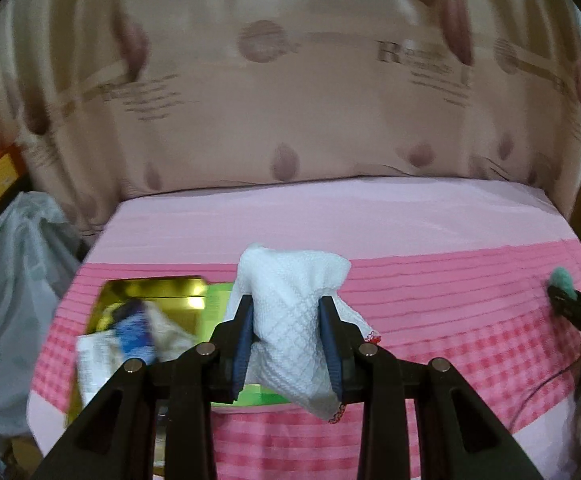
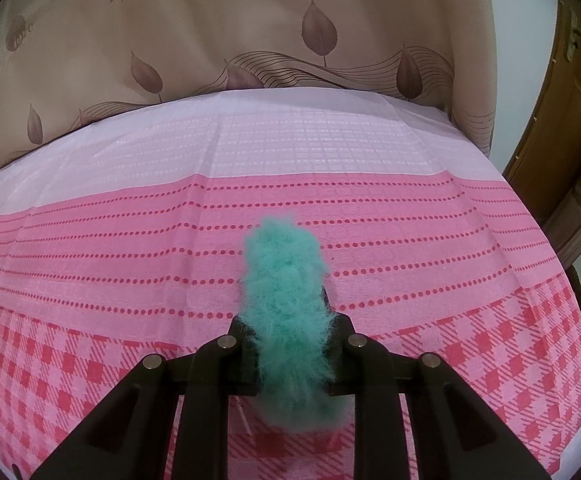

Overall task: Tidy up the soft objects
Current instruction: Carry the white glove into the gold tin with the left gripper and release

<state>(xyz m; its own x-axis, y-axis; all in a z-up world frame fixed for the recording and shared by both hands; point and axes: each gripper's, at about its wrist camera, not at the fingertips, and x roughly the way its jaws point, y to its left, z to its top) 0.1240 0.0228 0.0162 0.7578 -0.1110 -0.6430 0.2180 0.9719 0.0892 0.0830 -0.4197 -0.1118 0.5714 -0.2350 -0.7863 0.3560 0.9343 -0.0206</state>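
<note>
Clamped between the blue pads of the left gripper (image 1: pixel 288 334) is a white cloth (image 1: pixel 290 320), quilted in a diamond weave with a red stitched edge showing at its lower corners, bunched upward and held over the pink checked tablecloth (image 1: pixel 450 320). Just left of it sits an open gold tin (image 1: pixel 150 292) holding crumpled fabrics, beside a green box (image 1: pixel 218 296). Over the same tablecloth the right gripper (image 2: pixel 290 320) is closed on a fuzzy teal piece (image 2: pixel 286 300), long and shaggy, standing up past the fingertips.
</note>
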